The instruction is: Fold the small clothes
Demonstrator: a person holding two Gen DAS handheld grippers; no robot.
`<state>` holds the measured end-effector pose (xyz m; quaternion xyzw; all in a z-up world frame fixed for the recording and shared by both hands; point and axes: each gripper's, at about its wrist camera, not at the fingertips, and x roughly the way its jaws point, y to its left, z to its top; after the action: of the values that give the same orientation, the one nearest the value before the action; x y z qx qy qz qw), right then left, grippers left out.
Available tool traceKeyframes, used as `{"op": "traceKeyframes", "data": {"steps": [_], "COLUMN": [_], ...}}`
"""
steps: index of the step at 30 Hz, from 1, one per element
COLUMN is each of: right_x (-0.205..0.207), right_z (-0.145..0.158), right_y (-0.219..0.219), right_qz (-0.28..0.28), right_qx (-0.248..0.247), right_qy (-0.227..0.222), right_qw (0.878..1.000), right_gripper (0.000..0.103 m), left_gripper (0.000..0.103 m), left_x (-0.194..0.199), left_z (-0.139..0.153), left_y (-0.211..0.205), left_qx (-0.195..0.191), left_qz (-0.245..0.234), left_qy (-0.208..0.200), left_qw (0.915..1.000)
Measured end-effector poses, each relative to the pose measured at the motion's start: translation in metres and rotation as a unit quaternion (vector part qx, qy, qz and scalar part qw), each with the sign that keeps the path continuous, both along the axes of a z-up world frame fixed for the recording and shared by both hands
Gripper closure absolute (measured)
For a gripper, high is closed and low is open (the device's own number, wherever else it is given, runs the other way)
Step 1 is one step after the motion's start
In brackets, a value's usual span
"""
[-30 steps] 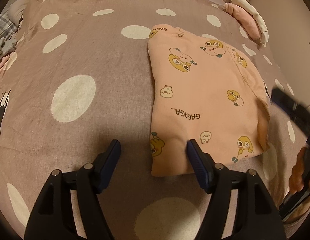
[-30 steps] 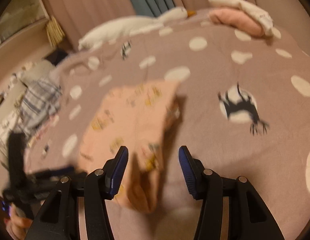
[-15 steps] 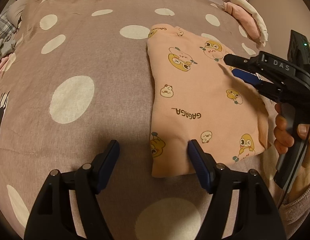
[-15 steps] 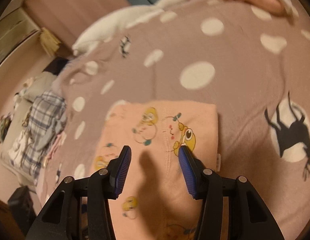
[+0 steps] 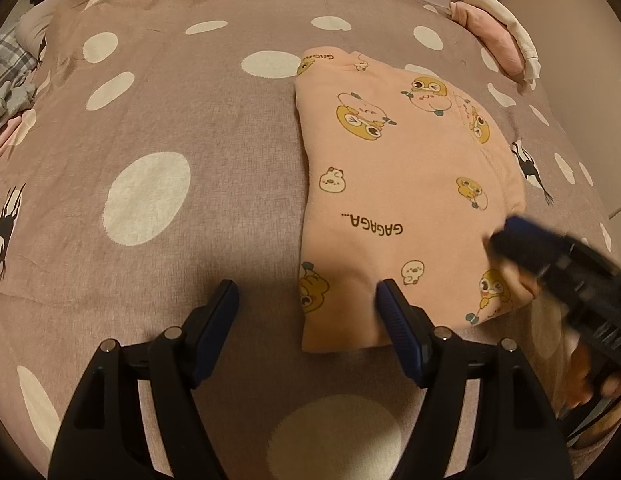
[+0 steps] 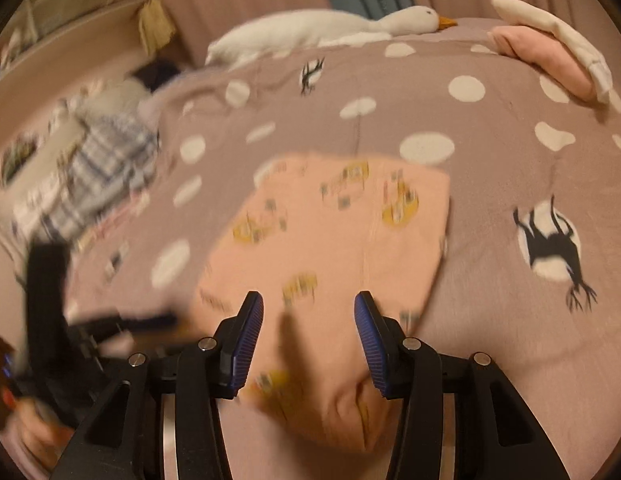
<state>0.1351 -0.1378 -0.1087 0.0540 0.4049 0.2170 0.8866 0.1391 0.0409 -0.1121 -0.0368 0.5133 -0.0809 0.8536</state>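
Presently: bed (image 5: 198, 128), dotted cover. Folded pink garment (image 5: 406, 184) lies flat at centre. Left tool (image 5: 306, 300) wide, straddling its near corner; right tool (image 6: 308, 320) wide, empty, blurred. Risk: a 1-layer grab unfolds it.

you are looking at a peach-pink garment (image 5: 406, 200) that is carrying yellow duck cartoons, small cream chicks and dark brown "gagaga" lettering. the bedspread (image 5: 190, 120) under it is showing a dusty mauve-brown colour with cream-white dots and some black animal silhouettes. the left gripper (image 5: 306, 300) is wearing blue pads on a black body, and the right gripper (image 6: 308, 320) too. a white plush goose (image 6: 318, 30) is showing an orange beak. the folded pile (image 6: 550, 48) is showing pink and cream, and the crumpled cloth (image 6: 102, 160) a blue-grey plaid.
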Motion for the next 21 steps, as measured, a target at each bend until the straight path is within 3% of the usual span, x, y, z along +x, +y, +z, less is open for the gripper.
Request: {"op": "traceKeyframes", "data": {"steps": [5,7,9,11,14,21], "right_x": [-0.012,-0.020,-0.030,-0.038,-0.051,-0.074], "right_z": [0.004,0.012,0.024,0.034,0.048,0.075], "right_y": [-0.002,-0.004,-0.005,-0.005,-0.006,-0.013], "right_qz": [-0.010,-0.011,-0.019,-0.031,-0.039,-0.071], "right_qx": [-0.006,-0.004,-0.009,-0.017,-0.024,-0.027], "right_qy": [0.009,0.006,-0.008,-0.021,-0.037,-0.073], "right_qw": [1.000,1.000,1.000,0.999,0.998,0.994], "right_gripper": [0.054,0.051,0.035,0.026,0.019,0.001], "left_gripper": [0.030,0.025,0.017,0.011,0.001,0.000], "left_x": [-0.007,-0.011,-0.015,-0.020,-0.030,-0.054], "left_z": [0.006,0.011,0.017,0.027,0.044,0.084], "left_y": [0.001,0.000,-0.001,-0.001,-0.002,-0.004], "left_qx": [-0.017,-0.018,-0.018,-0.015,0.000,0.028], "left_qz": [0.006,0.006,0.006,0.009,0.017,0.019], "left_qy": [0.003,0.002,0.000,-0.007,-0.026,-0.071], "left_qw": [0.9998,0.9998,0.9998,0.9998,0.9995,0.9969]}}
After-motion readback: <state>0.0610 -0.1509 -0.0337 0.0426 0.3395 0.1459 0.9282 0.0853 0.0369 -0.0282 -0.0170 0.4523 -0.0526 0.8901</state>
